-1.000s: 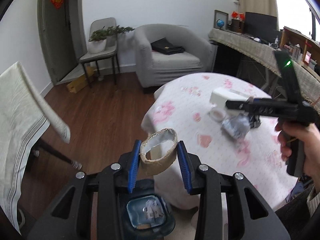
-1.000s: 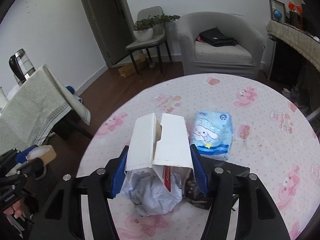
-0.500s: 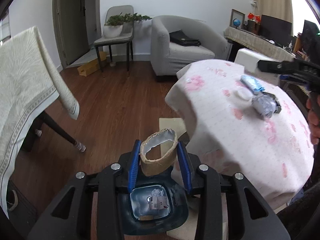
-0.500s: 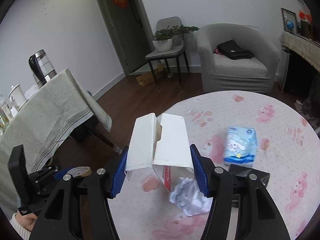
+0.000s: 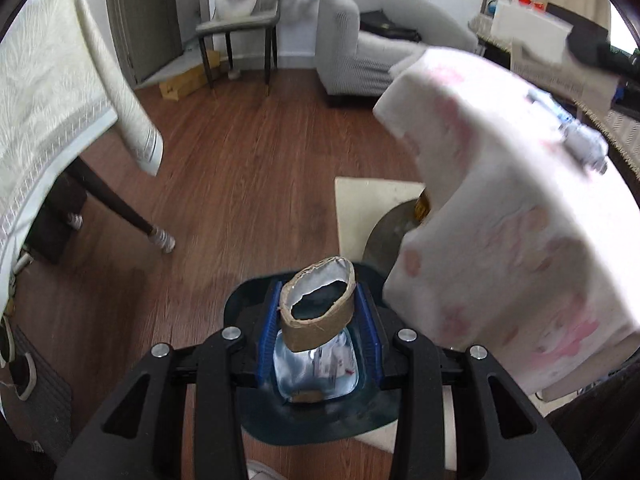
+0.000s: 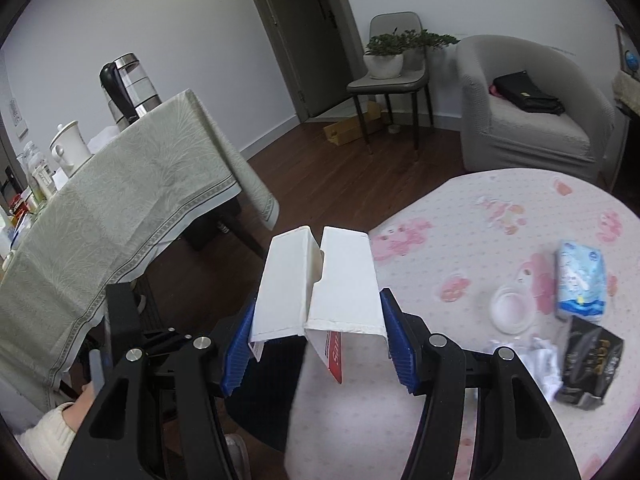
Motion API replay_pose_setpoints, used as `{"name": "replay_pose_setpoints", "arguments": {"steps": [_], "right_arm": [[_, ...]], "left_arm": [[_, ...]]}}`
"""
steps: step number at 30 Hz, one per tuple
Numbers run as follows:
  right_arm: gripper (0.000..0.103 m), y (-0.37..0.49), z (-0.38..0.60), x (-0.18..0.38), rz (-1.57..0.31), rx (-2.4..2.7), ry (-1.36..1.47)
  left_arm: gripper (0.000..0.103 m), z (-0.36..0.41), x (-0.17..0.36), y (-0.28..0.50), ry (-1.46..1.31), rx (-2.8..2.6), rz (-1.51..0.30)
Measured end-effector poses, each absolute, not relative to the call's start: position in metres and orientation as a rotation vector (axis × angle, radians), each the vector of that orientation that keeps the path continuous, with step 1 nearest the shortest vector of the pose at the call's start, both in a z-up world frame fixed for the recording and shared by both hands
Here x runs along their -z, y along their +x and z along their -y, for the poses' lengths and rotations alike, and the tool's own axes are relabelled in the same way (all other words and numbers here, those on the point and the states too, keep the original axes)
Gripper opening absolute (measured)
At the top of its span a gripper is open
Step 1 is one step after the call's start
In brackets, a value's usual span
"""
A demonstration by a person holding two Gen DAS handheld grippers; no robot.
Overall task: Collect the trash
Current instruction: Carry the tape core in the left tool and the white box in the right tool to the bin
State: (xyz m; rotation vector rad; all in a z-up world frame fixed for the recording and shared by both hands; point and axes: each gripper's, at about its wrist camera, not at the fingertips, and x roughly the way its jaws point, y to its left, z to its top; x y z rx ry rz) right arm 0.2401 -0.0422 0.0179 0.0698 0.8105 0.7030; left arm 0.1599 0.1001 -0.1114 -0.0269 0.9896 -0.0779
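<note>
Home living room, grey armchair (image 6: 532, 120), wood floor (image 5: 248, 168), kettle (image 6: 128, 84) on clothed table (image 6: 112, 208)

left tongs (image 5: 319, 326) clamped (tilted down), right tongs (image 6: 316, 338) gripping

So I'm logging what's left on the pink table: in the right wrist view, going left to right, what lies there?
White lid → crumpled paper → tissue pack → black packet.

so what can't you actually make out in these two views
- Left wrist view: the bin interior is mostly hidden by the cardboard roll and the left tongs.
- Left wrist view: items on the pink table are motion-blurred.
- Right wrist view: red print on the white carton is cut off by its flap.
</note>
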Motion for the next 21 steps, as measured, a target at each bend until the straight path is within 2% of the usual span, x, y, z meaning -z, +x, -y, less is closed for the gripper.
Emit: {"name": "replay_pose_setpoints", "arguments": {"steps": [21], "right_arm": [[0.06, 0.231, -0.058, 0.014, -0.915, -0.794, -0.074]], "left_arm": [[0.043, -0.136, 0.168, 0.139, -0.054, 0.073, -1.192]]}}
